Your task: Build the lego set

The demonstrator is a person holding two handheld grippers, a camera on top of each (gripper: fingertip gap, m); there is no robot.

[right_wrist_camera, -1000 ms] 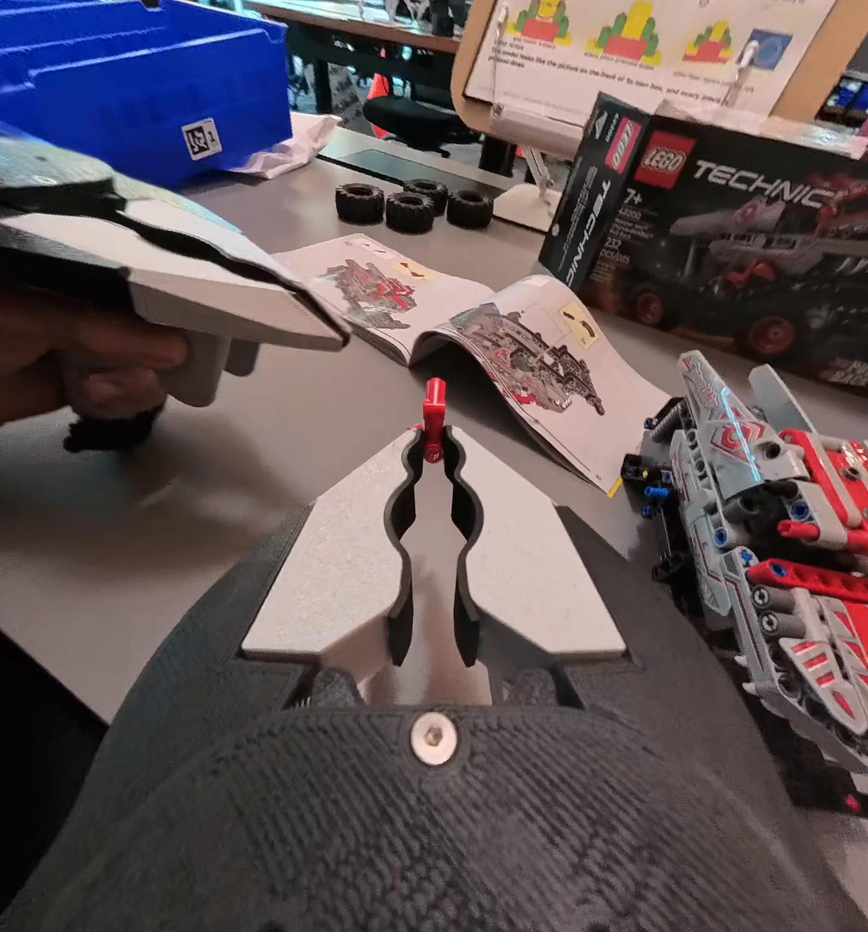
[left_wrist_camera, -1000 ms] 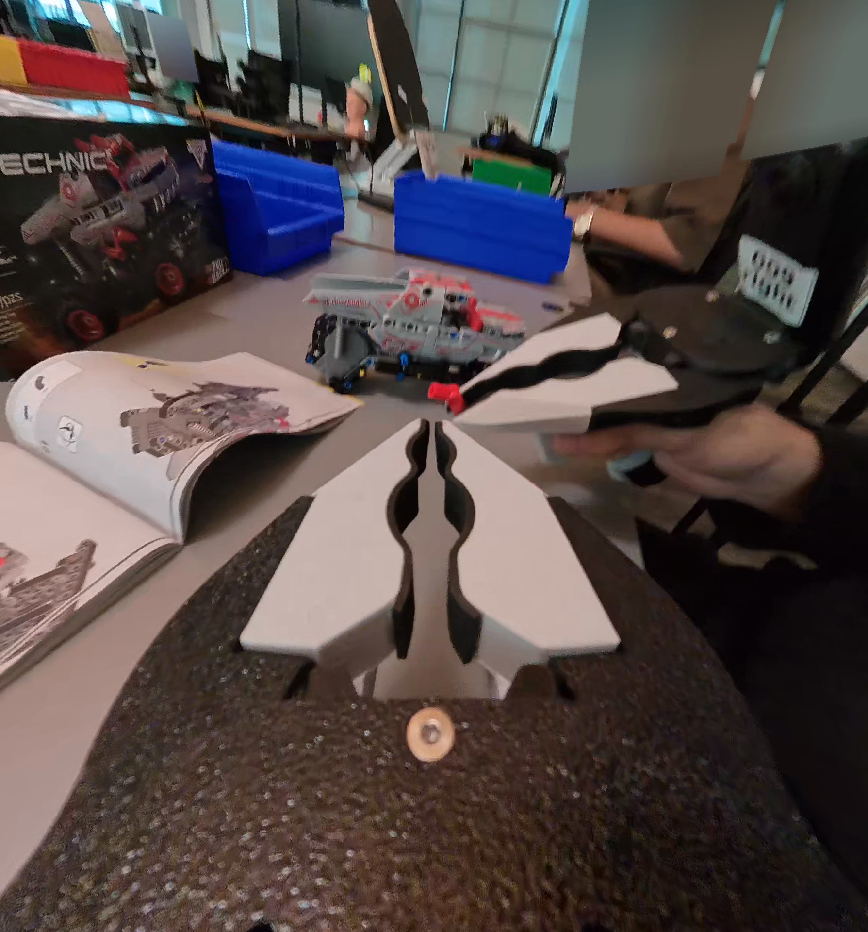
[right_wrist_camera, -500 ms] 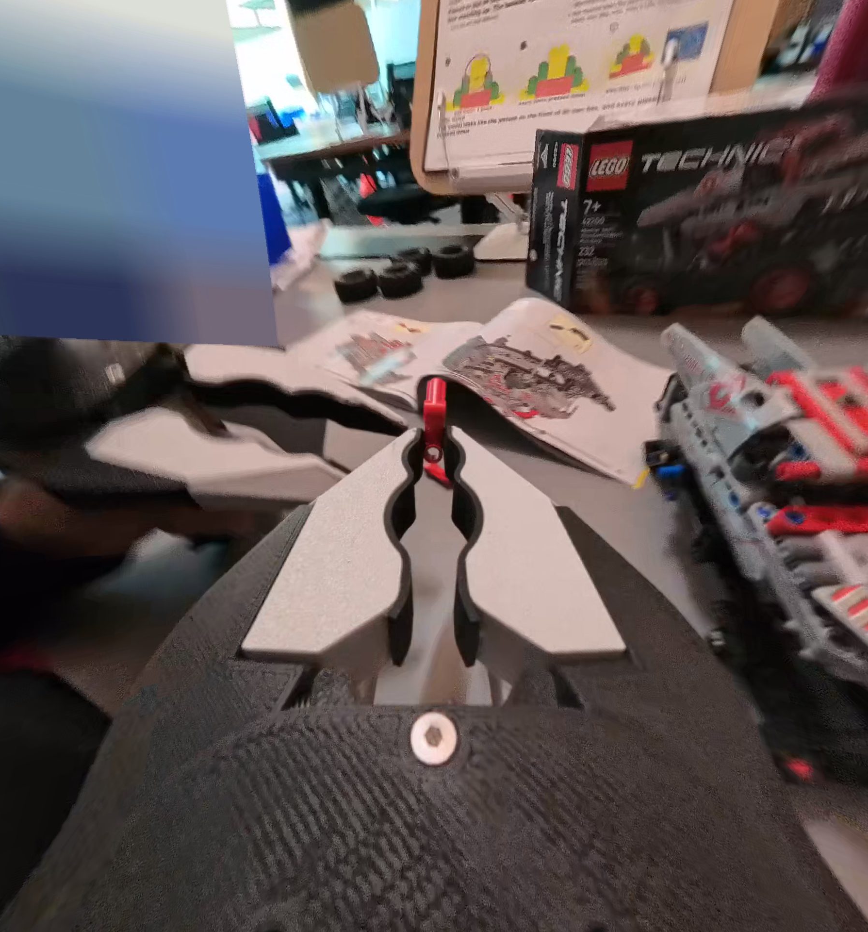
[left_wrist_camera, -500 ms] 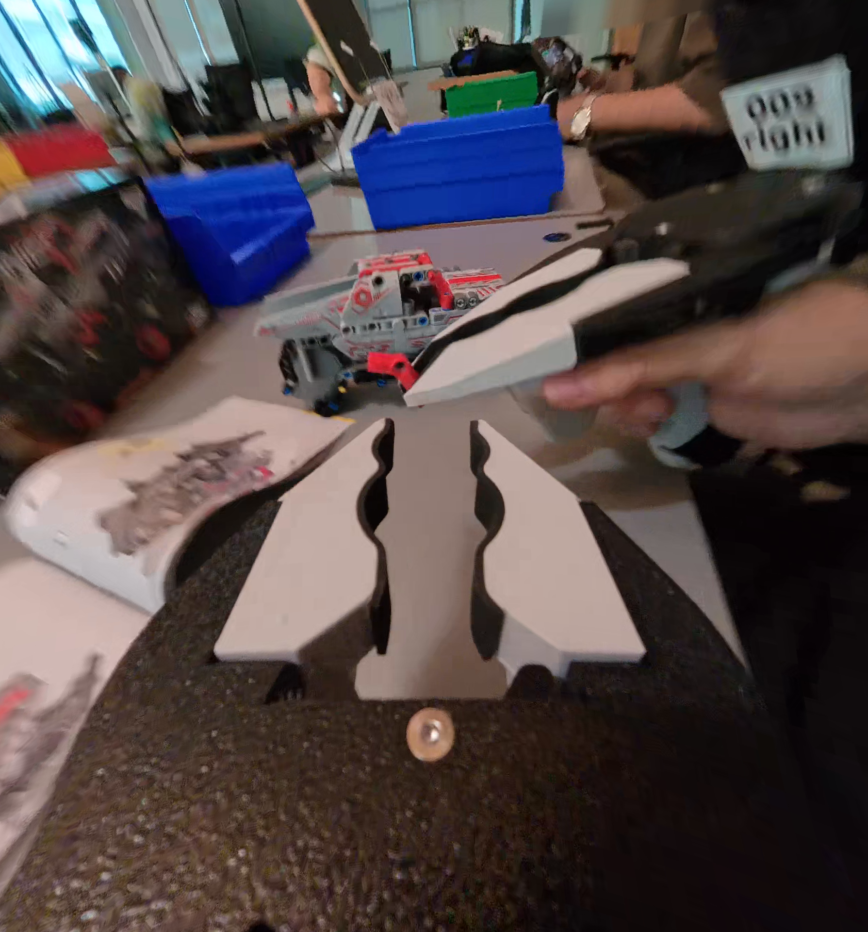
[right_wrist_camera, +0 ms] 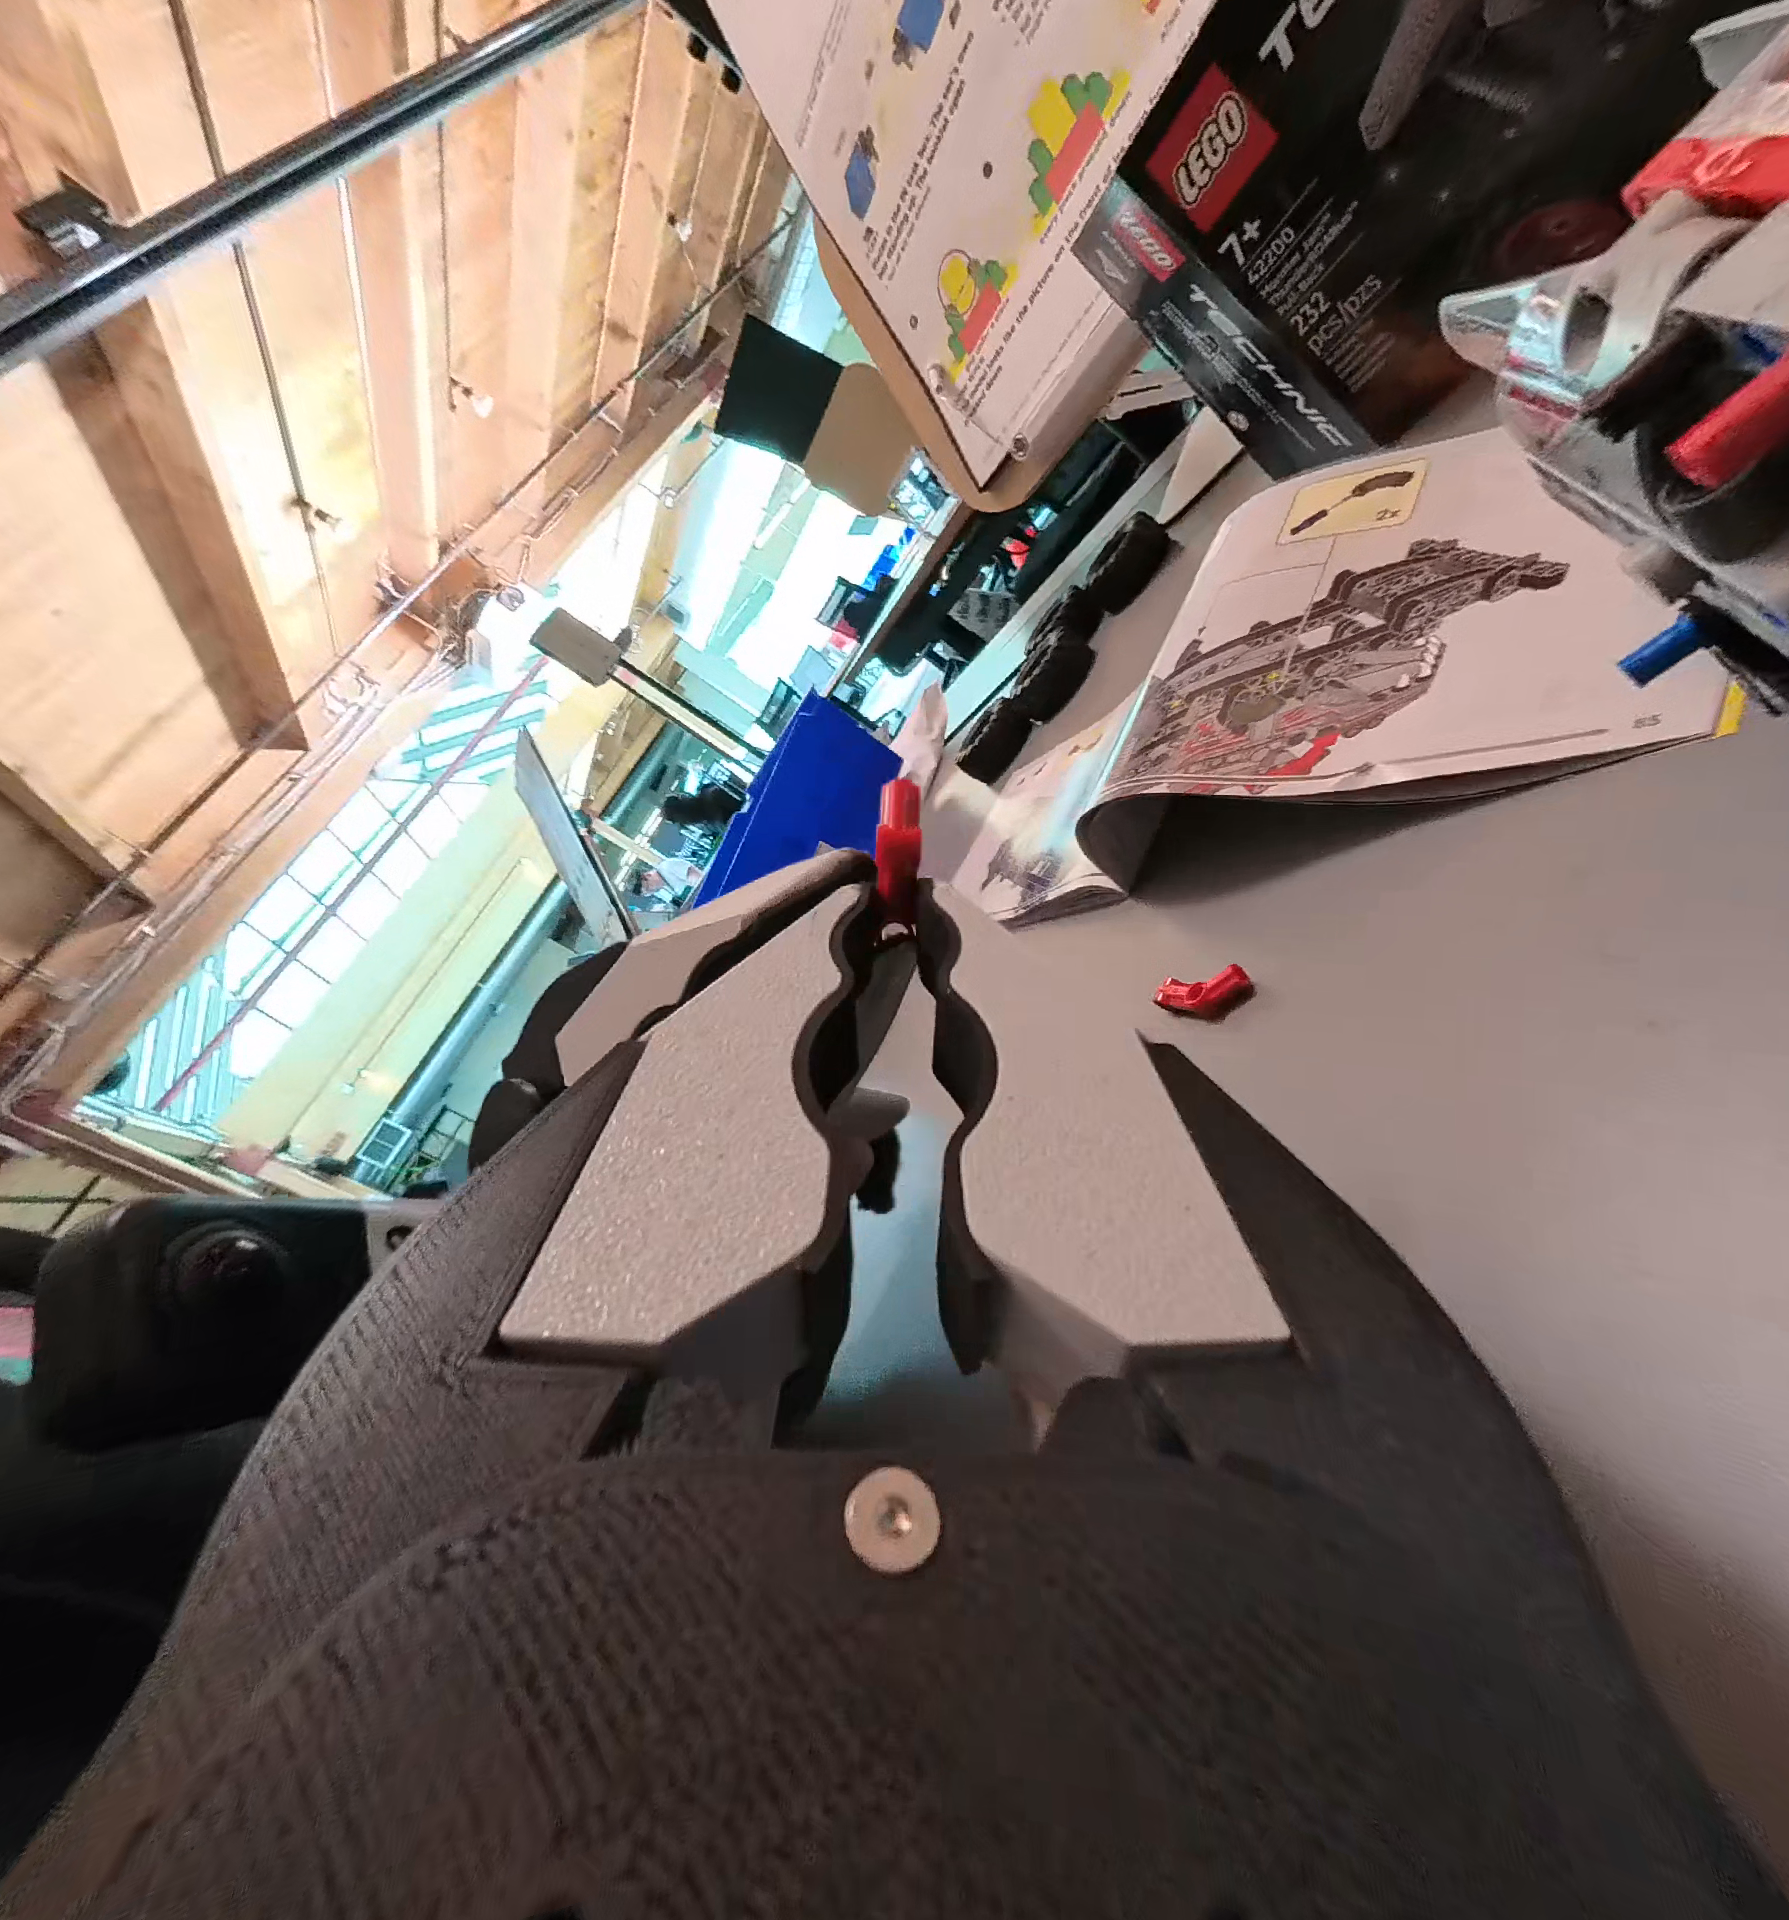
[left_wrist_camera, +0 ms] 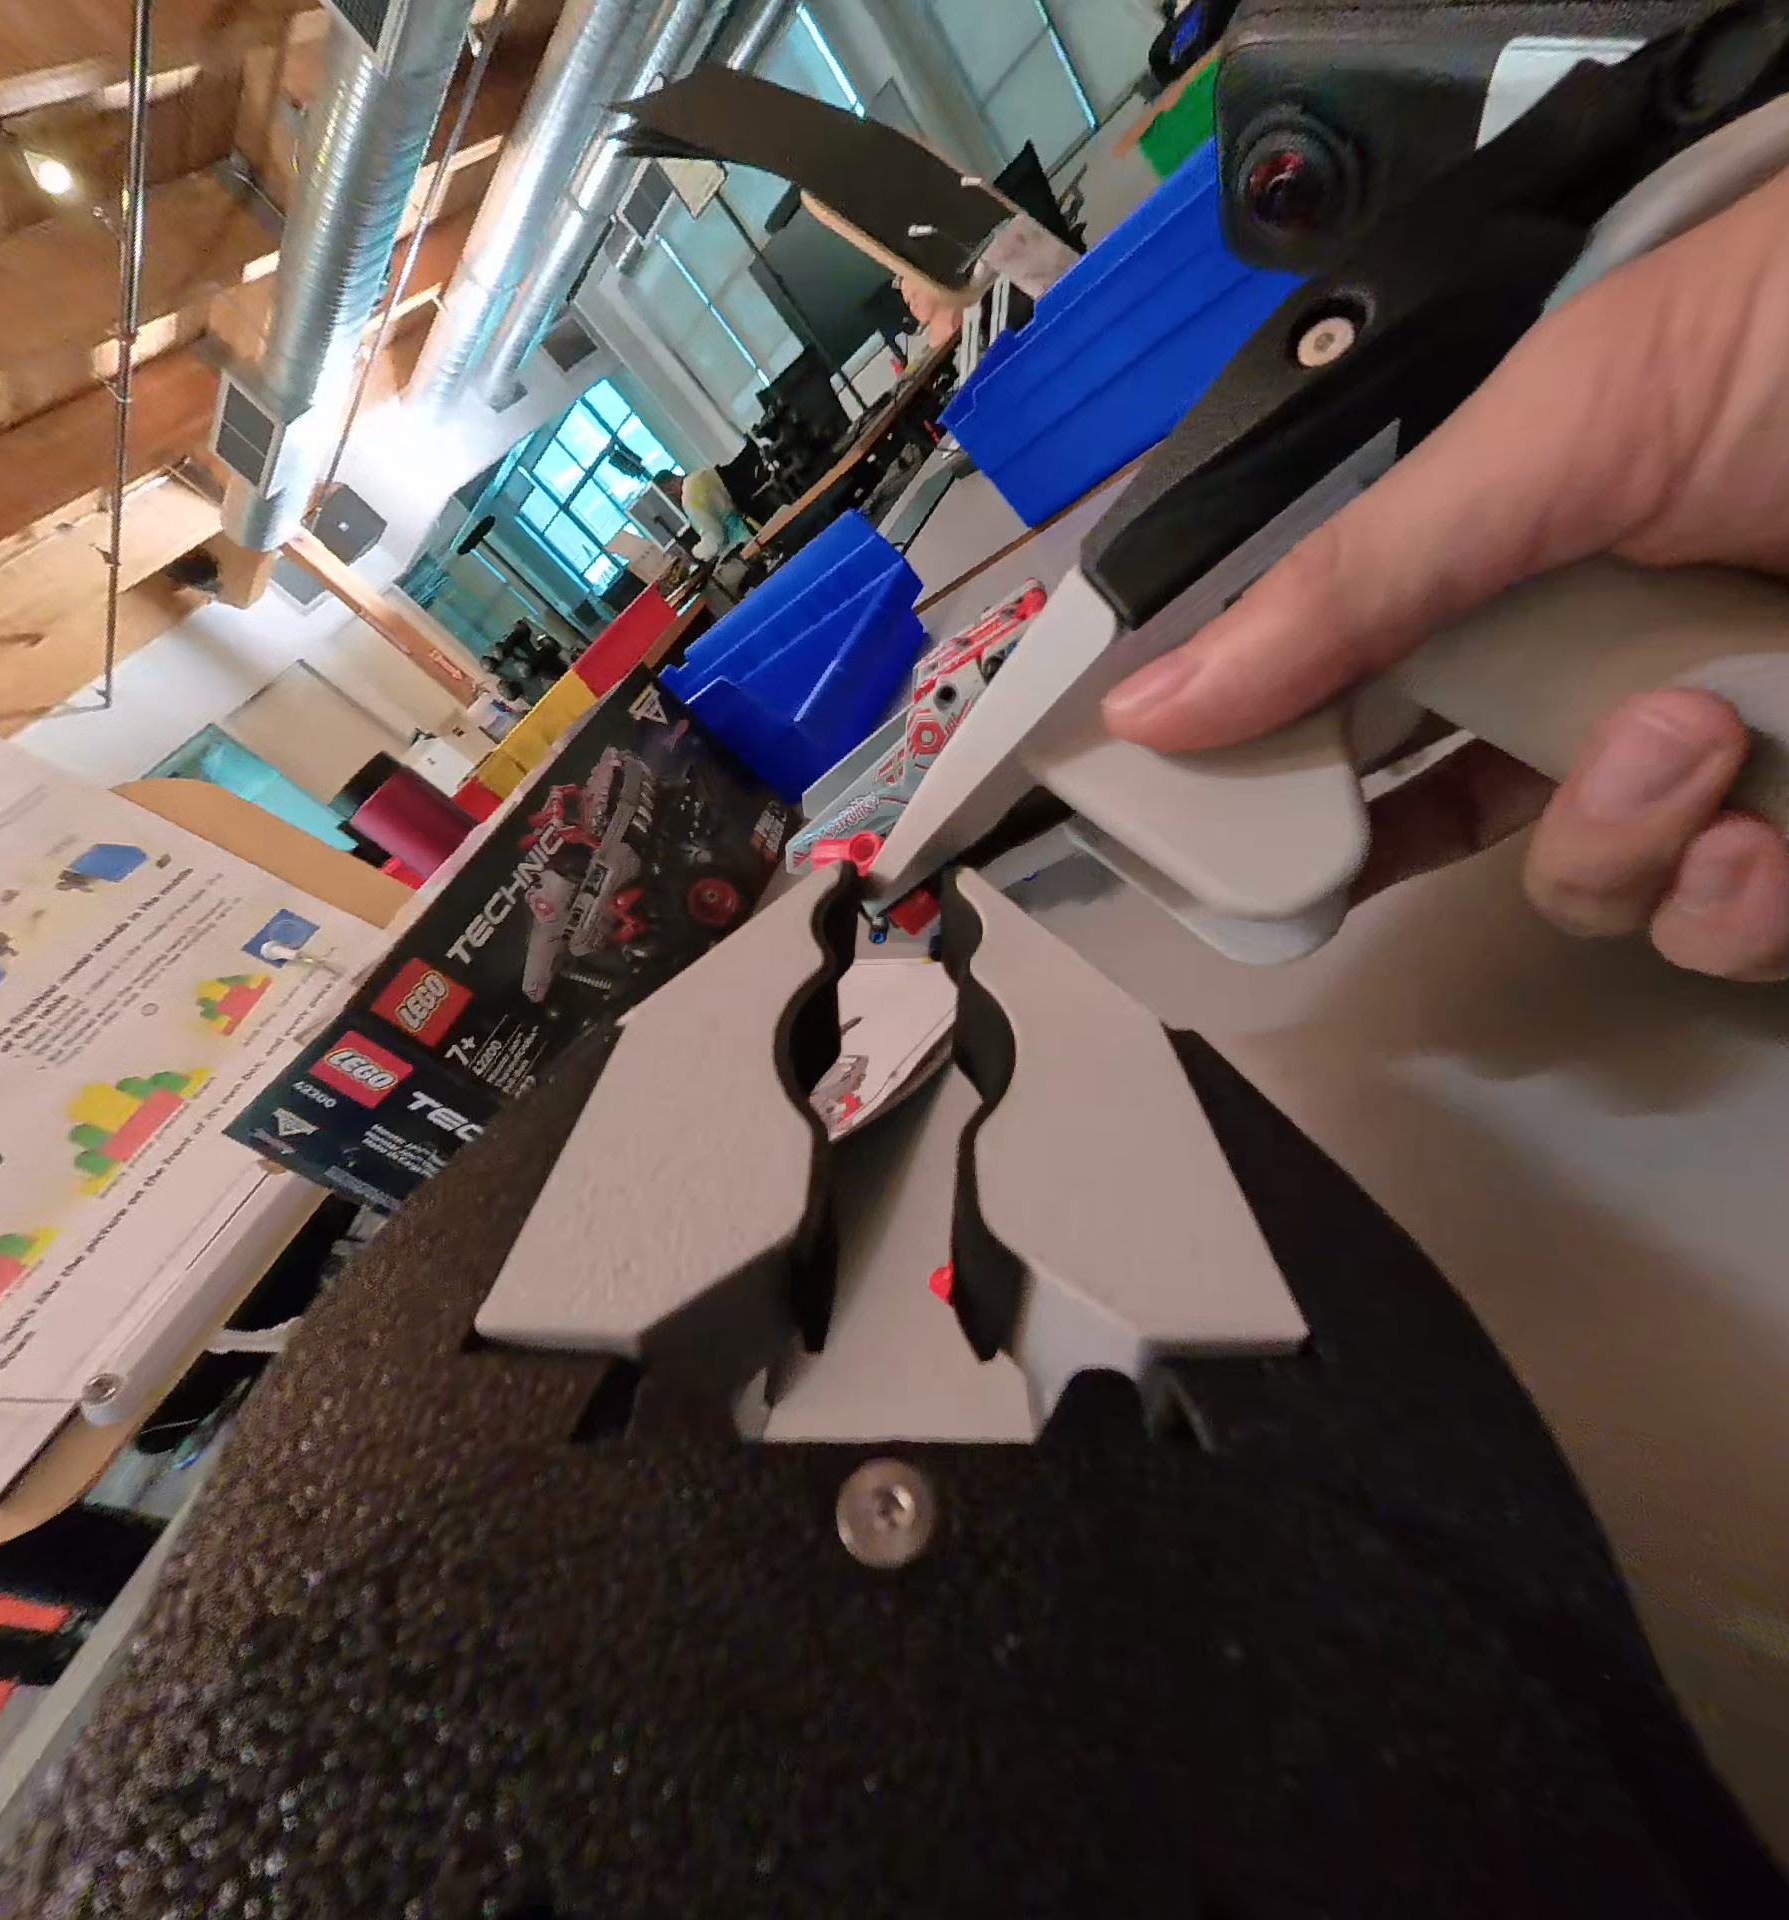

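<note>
My right gripper [right_wrist_camera: 900,904] is shut on a small red pin [right_wrist_camera: 895,831] that sticks out past its tips. In the left wrist view the right gripper [left_wrist_camera: 874,878] comes in from the right in a person's hand [left_wrist_camera: 1596,520], and its tip with the red pin [left_wrist_camera: 843,852] lies at my left gripper's tips. My left gripper [left_wrist_camera: 898,894] has its jaws a little apart and I see nothing gripped in them. The part-built grey and red model [right_wrist_camera: 1700,395] stands on the table at the right and also shows in the left wrist view [left_wrist_camera: 931,717]. A second red piece [right_wrist_camera: 1202,987] lies loose on the table.
The open instruction booklet [right_wrist_camera: 1389,644] lies beside the model. The black set box [left_wrist_camera: 557,935] and a poster board [left_wrist_camera: 90,1039] stand behind. Blue bins [left_wrist_camera: 807,655] and black tyres [right_wrist_camera: 1077,623] are farther back. The grey table [right_wrist_camera: 1492,1143] is bare to the right. The tips of both grippers are at nearly the same place.
Both grippers have rolled steeply, tilting the views. My left gripper went from shut to open. The right gripper has brought the red pin right up to the left fingertips.
</note>
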